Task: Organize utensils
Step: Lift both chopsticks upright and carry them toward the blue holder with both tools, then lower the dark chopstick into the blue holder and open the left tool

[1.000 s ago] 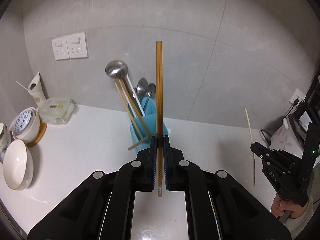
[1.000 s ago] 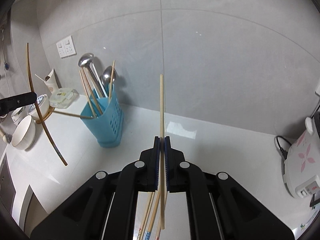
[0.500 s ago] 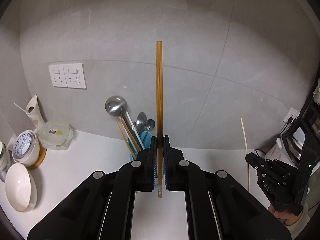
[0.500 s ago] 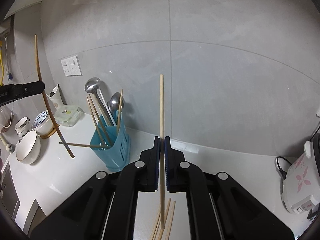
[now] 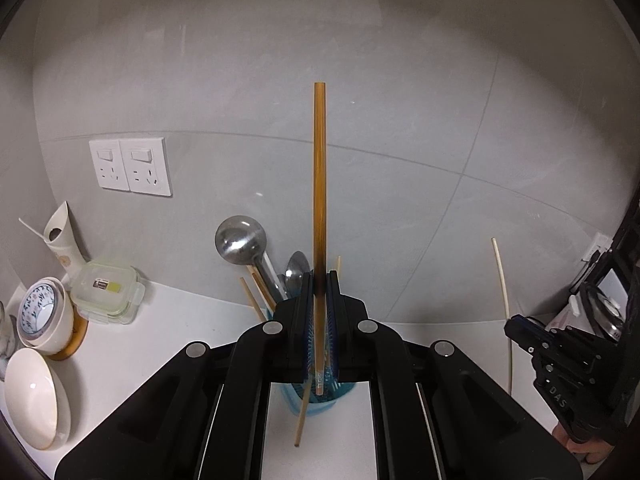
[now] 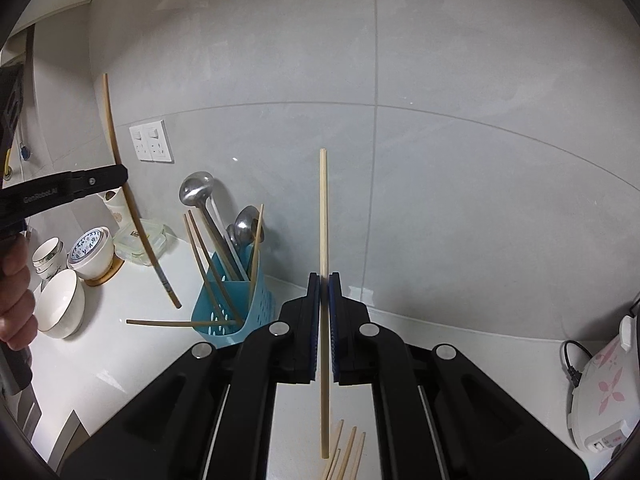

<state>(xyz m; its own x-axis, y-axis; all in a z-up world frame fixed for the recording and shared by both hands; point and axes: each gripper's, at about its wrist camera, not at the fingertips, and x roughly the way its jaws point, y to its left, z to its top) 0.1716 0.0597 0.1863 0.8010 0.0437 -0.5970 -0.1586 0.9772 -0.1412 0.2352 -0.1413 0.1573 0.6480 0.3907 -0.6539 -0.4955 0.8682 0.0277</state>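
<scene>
The left gripper point(image 5: 319, 312) has its jaws clamped on a dark amber chopstick point(image 5: 319, 184), which stands upright between the blue pads, its short lower end poking out beneath them and its long upper part rising against the grey tiled wall point(image 5: 400, 120). The right gripper point(image 6: 324, 312) is likewise closed tight on a pale wooden chopstick point(image 6: 323, 216), held upright with a good length above the pads and a good length hanging below. Under that lower end, a few more loose chopsticks point(image 6: 348, 452) lie fanned on the white counter point(image 6: 120, 360). Ahead of both grippers stands the blue utensil holder point(image 6: 224, 316) near the wall; it holds a steel ladle point(image 6: 196, 190), spoons point(image 6: 246, 220) and several chopsticks leaning at angles, and one chopstick pokes out sideways through its perforated side close to the base. In the left wrist view the holder sits directly behind and below the closed fingers, mostly hidden by them. Left of the holder are a clear lidded food container point(image 5: 106, 292), a patterned bowl on a wooden coaster point(image 5: 42, 316) and a white bowl point(image 5: 36, 396); a double wall socket point(image 5: 130, 166) sits on the wall above. A white rice cooker with pink flowers point(image 6: 604, 396) stands at the far right of the counter.
</scene>
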